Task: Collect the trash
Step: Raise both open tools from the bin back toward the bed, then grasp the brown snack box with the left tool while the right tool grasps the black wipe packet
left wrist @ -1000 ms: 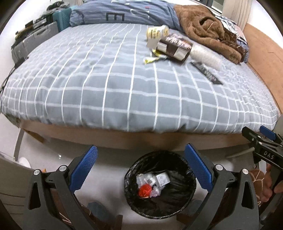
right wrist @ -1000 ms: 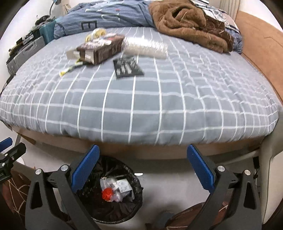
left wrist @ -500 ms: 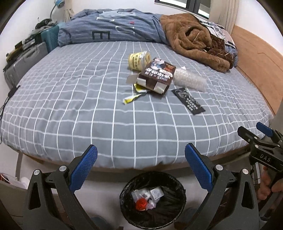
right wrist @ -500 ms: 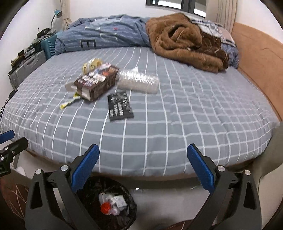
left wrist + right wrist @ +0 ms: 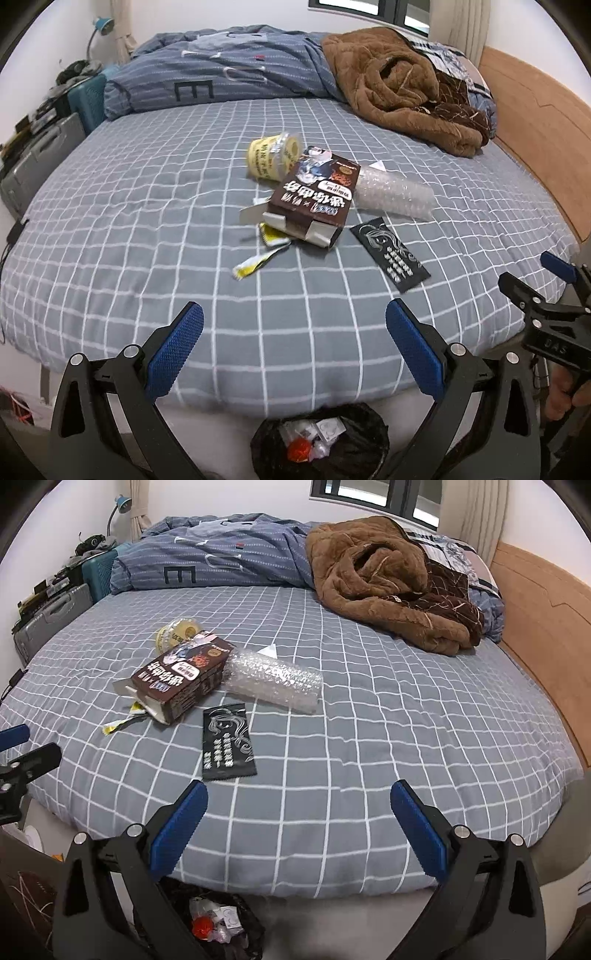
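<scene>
Both grippers empty, jaws wide apart, hovering at the near edge of the bed point(image 5: 147, 229). Left gripper point(image 5: 294, 332) and right gripper point(image 5: 299, 810) sit side by side; each shows at the edge of the other's view.

Trash lies in a cluster on the grid-pattern sheet, ahead of both sets of jaws:
- brown carton point(image 5: 316, 199) point(image 5: 184, 675), end flaps open, lying flat, ahead of the left jaws
- yellow cup point(image 5: 271, 157) point(image 5: 177, 631) on its side, just beyond the carton, touching it or nearly
- bubble wrap roll point(image 5: 393, 194) point(image 5: 275, 681) against the carton's right side
- black sachet point(image 5: 391, 256) point(image 5: 227, 744) flat, nearest item to the right jaws, just ahead of the left fingertip
- yellow wrapper point(image 5: 258, 260) point(image 5: 118, 723) torn, near the carton's open end; a second yellow scrap seems tucked under the flap, hard to tell

Bin point(image 5: 369, 435) point(image 5: 243, 938) with black liner stands on the floor below the bed edge, under the left jaws, below-left of the right ones. It holds some white packaging and a red item.

Brown blanket point(image 5: 402, 88) is heaped far ahead-right, blue duvet point(image 5: 229, 81) bunched at the far side.
</scene>
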